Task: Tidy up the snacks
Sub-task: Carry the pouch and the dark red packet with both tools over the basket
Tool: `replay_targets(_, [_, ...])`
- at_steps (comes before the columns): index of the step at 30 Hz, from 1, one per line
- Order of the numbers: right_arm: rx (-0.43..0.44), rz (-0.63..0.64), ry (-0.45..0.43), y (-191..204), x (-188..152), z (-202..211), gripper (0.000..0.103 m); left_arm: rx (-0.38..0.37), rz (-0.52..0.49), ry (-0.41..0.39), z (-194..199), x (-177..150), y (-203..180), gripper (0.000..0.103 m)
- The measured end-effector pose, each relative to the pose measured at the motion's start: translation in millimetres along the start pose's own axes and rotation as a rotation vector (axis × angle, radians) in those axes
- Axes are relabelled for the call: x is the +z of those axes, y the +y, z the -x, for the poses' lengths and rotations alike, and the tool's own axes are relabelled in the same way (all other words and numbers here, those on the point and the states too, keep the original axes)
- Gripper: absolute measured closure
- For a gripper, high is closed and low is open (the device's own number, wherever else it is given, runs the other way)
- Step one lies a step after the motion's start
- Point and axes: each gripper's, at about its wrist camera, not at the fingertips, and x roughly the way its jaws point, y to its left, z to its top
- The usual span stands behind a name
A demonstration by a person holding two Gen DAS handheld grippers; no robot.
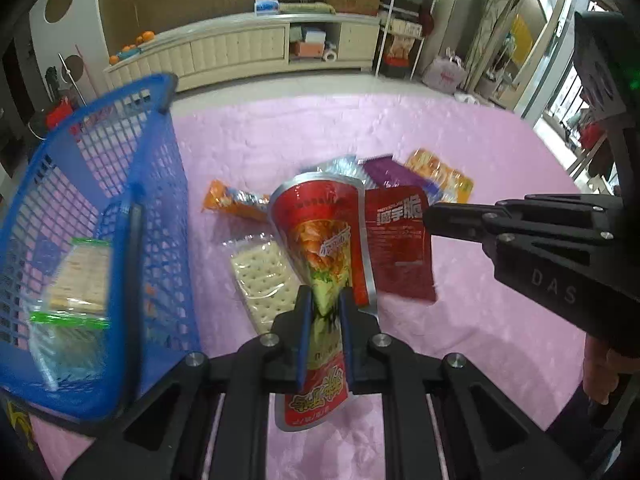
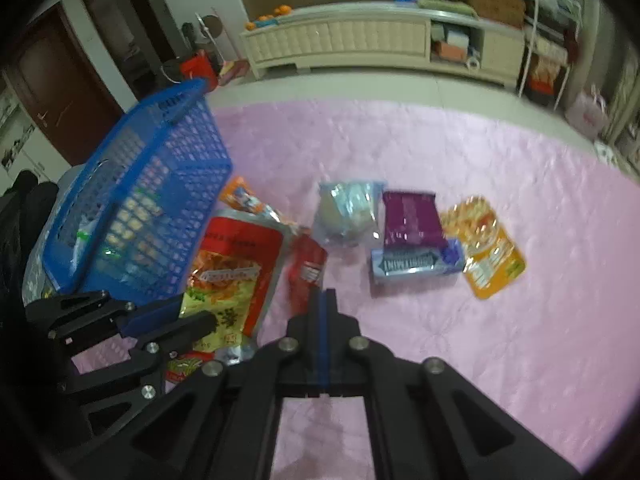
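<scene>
Room: a living room with a long cream cabinet (image 1: 240, 46) along the far wall and oranges at its left end.
Surface: a desk under a pink cloth (image 1: 460, 152) carries the snacks.
Left tool (image 1: 325, 312): closed on the large red snack bag (image 1: 320, 240), its blue pads pinching the lower half of the bag, which stands lifted off the cloth with its wide end pointing away.
Right tool (image 2: 325, 300): jaws shut together, pads touching along a blue line; the small dark red packet (image 2: 306, 272) hangs at the tips, a corner caught between them in the left view.
Beside the bags: a clear pack of square crackers (image 1: 260, 276) lies on the cloth under the large bag, and an orange wrapped snack (image 1: 228, 200) sits just behind it.
Basket: a blue mesh basket (image 1: 160, 208) stands at the left of the cloth, with a green-edged cracker pack (image 1: 80, 276) inside.
Further out: a clear bluish pouch (image 2: 348, 216), a purple packet (image 2: 412, 220) resting on a light blue pack (image 2: 416, 266), and an orange-yellow pouch (image 2: 486, 252) just to the right of those.
Person: part of a hand (image 1: 600, 372) shows on the right tool's grip.
</scene>
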Motion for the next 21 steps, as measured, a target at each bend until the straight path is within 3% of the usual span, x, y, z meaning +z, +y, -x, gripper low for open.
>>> replay_targets(11, [-0.049, 0.068, -0.120, 43, 9, 64, 0.102, 0.006, 0.032, -0.165, 83, 0, 13, 0.091])
replay_targets(21, [-0.039, 0.126, -0.211, 84, 25, 101, 0.102, 0.032, 0.047, -0.245, 133, 0, 41, 0.091])
